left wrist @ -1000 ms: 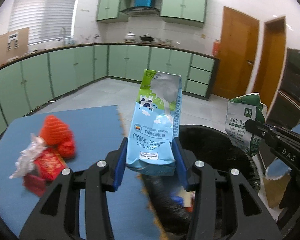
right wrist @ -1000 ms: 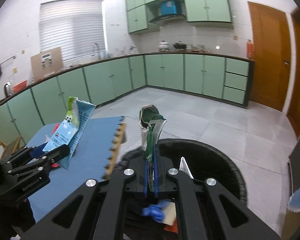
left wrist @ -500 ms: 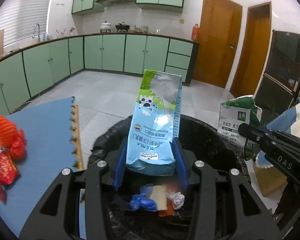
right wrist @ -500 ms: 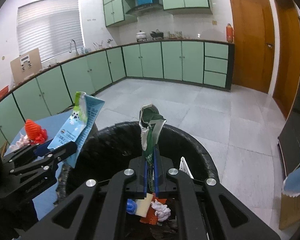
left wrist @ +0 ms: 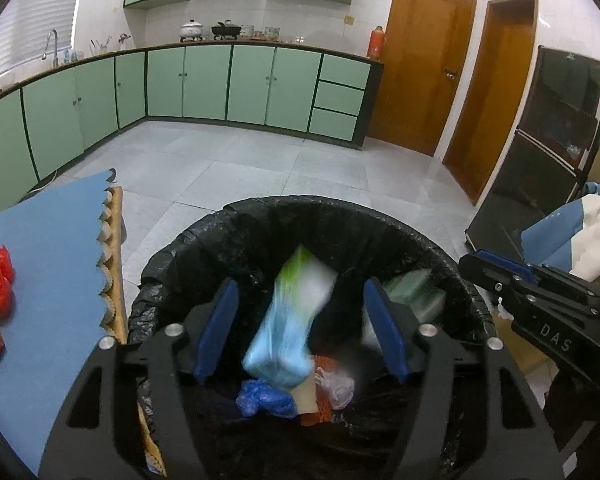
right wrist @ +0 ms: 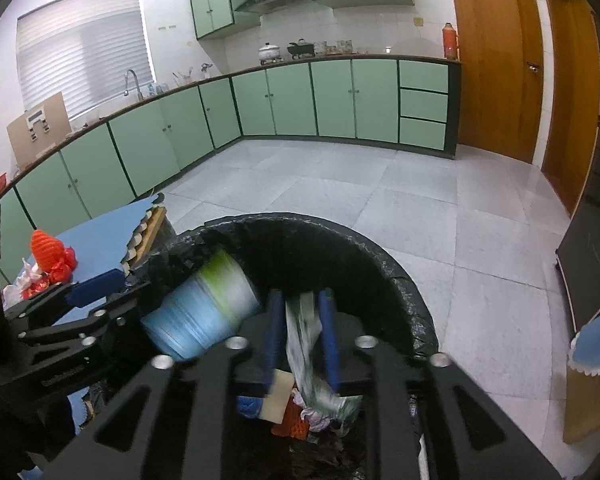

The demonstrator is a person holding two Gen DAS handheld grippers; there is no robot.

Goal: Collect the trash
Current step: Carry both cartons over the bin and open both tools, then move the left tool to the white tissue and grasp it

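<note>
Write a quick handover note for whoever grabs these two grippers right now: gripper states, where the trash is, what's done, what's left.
Left gripper: jaws have just been opening, blue milk carton released and dropping, blurred, into the black-lined bin.
Right gripper: jaws have just been opening, green-and-white carton slipping down between them into the same bin.
Done: both cartons let go over the bin, which already holds other scraps.
Left: red and white wrappers on the blue mat to collect.
</note>
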